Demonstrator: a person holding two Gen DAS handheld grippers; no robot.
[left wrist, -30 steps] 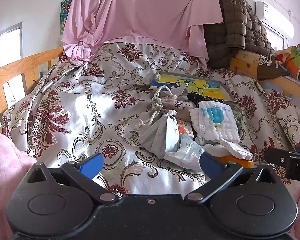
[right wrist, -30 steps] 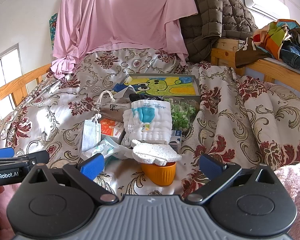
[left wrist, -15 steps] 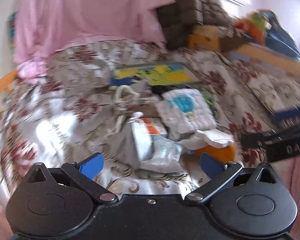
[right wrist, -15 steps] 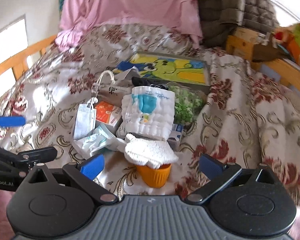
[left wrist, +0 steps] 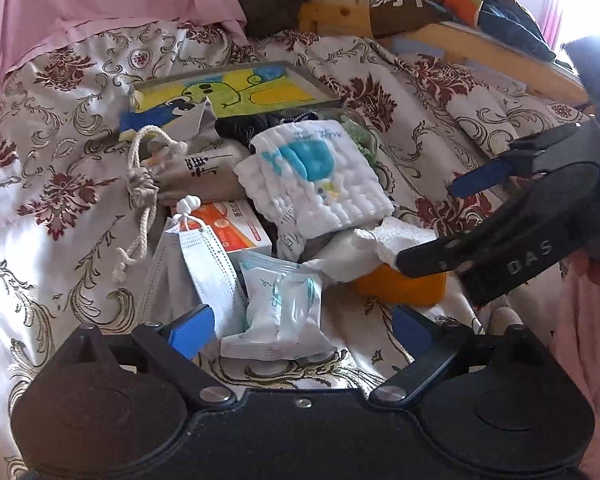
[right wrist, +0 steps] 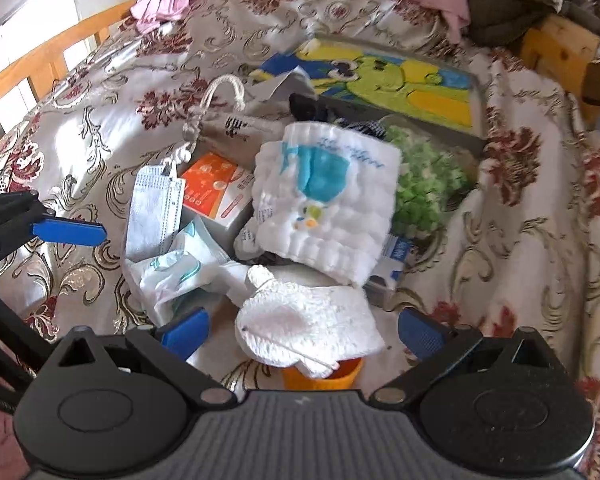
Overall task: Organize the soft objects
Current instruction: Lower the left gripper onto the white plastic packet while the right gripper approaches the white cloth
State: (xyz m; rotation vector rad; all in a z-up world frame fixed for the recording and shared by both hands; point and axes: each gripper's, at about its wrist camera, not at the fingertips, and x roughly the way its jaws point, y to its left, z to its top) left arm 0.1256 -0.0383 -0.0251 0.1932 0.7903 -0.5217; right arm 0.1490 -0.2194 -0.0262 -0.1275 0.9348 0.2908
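Left wrist view: a cream satin bedspread with maroon florals carries the clutter — a folded white quilted cloth with a blue print atop the pile; the left gripper, jaws just narrowing slightly yet apart, straddles a sealed white packet. Right wrist view: the right gripper stands wide over a white knitted cloth draped across a small orange cup.

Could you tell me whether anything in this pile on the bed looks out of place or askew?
Yes: a white cloth lies crumpled over the mouth of the orange cup, hiding its opening, and the folded white towel leans tilted on the clutter.
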